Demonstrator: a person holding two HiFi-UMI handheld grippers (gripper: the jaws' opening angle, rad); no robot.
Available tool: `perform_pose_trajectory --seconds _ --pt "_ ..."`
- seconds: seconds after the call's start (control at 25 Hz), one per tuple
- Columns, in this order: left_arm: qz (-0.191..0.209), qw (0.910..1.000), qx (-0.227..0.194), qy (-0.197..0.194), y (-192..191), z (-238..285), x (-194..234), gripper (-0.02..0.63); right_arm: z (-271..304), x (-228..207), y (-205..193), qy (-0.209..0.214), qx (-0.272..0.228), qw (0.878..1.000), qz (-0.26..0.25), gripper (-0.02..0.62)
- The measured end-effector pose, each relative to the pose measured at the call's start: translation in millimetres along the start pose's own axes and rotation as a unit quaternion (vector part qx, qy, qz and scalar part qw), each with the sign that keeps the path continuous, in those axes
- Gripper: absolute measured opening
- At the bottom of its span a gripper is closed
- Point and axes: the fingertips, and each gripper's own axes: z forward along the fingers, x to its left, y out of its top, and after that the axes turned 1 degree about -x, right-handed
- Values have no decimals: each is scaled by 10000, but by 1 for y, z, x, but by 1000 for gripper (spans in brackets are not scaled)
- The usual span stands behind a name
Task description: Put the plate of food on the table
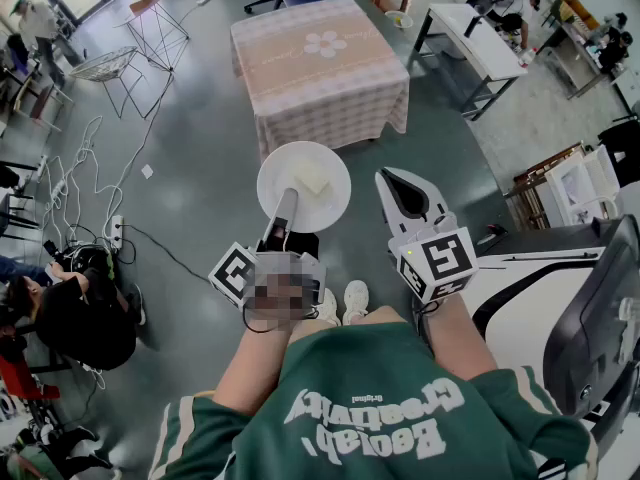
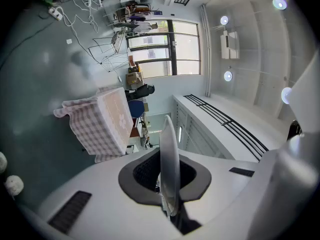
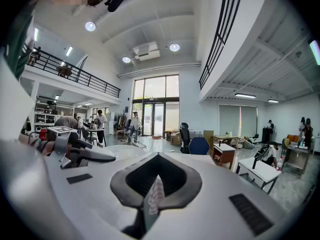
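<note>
A white plate (image 1: 303,186) with a pale slab of food (image 1: 312,178) hangs level over the grey floor, just short of the table. My left gripper (image 1: 284,208) is shut on the plate's near rim. In the left gripper view the plate (image 2: 169,159) shows edge-on, pinched between the jaws. The table (image 1: 320,68) wears a pink checked cloth with a flower print and stands straight ahead; it also shows in the left gripper view (image 2: 102,124). My right gripper (image 1: 395,183) floats to the right of the plate, jaws shut with nothing in them (image 3: 154,196).
Wire chairs (image 1: 125,63) and white cables with a power strip (image 1: 115,230) lie on the floor to the left. A person in black (image 1: 85,313) crouches at the left. A white desk (image 1: 480,38) stands at the back right, and a dark machine (image 1: 590,318) at my right.
</note>
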Motion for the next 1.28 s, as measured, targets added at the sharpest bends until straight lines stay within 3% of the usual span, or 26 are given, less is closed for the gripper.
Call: perform_pose_trajectory --seconds 0.4,0.76,1.28 --pt "52 9999 -25 -92 -18 5 -7 17 -9 -12 -7 94 -80 9999 35 14" --pt "30 9999 -104 63 -44 20 -1 16 -12 -35 -13 316 -158 9994 -69 14" --pt "61 9993 -356 65 -50 42 -5 17 -17 -68 -20 512 -371 9980 -9 14"
